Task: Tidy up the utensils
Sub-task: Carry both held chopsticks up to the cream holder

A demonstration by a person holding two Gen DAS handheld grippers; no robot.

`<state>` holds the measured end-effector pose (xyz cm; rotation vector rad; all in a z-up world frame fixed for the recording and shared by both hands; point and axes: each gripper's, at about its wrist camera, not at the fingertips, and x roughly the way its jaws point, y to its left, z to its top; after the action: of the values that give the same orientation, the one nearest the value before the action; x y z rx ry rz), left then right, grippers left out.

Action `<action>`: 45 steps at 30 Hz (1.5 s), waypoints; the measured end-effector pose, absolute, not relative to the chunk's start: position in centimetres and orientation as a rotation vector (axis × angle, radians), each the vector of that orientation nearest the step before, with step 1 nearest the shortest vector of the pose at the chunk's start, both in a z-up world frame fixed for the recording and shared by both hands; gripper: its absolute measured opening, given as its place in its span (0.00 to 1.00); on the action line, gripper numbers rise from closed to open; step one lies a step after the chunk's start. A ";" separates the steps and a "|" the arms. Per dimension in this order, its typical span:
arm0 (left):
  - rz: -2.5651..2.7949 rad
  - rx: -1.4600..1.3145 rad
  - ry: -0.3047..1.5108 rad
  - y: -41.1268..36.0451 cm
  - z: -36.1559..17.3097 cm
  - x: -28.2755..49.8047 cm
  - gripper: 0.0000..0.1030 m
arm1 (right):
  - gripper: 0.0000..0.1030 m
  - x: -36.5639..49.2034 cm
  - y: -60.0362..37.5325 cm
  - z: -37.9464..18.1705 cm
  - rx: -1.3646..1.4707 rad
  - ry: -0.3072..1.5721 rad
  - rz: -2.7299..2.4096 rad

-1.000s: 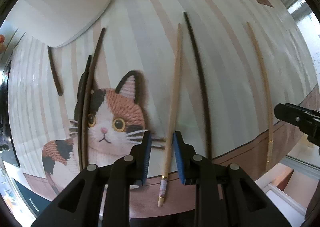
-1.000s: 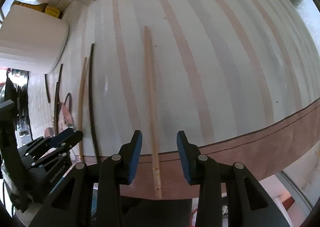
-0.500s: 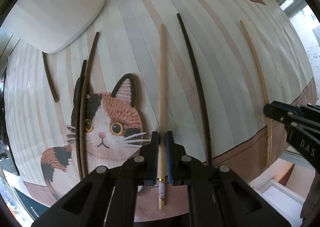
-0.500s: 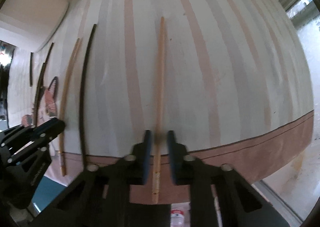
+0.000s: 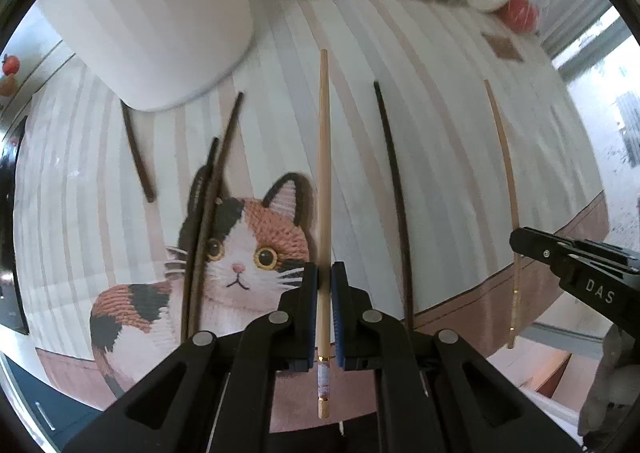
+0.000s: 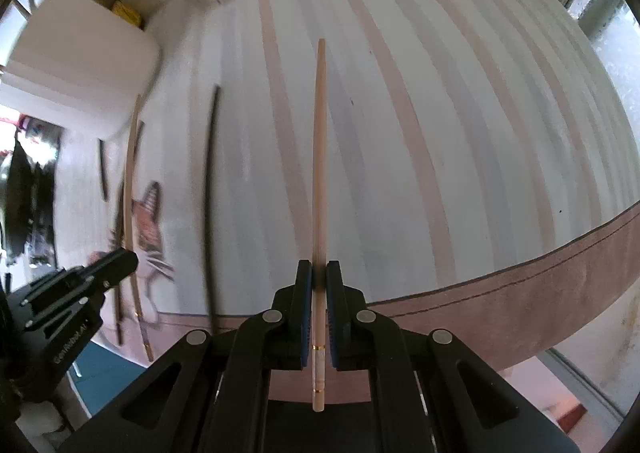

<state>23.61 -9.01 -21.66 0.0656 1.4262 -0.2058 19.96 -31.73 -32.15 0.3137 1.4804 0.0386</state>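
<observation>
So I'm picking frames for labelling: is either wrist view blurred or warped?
Left wrist: sharp around the held light chopstick and cat mat, smeared at the top edge. Right wrist: motion blur on the left side, dark chopstick streaked. Both bend straight chopsticks, fisheye.

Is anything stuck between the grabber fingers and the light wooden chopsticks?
No. The left gripper is already shut on one light chopstick, and the right gripper is shut on another, with nothing visible between.
</observation>
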 end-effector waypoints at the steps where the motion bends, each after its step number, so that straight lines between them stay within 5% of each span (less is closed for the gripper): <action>1: -0.208 0.054 1.418 -8.7 -21.2 23.2 0.04 | 0.07 19.9 -31.7 -31.7 0.319 1.469 0.045; 27: -0.206 -0.200 0.963 -2.1 -0.7 24.3 0.04 | 0.07 25.3 -25.7 -13.5 0.387 1.080 0.298; 45: -0.067 -0.268 0.788 3.6 4.3 29.4 0.04 | 0.07 33.4 -19.3 -7.1 0.378 0.857 0.410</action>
<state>29.41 3.64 4.33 -0.2682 0.7883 -0.0672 33.43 -19.29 -7.13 0.3785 0.8568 0.4105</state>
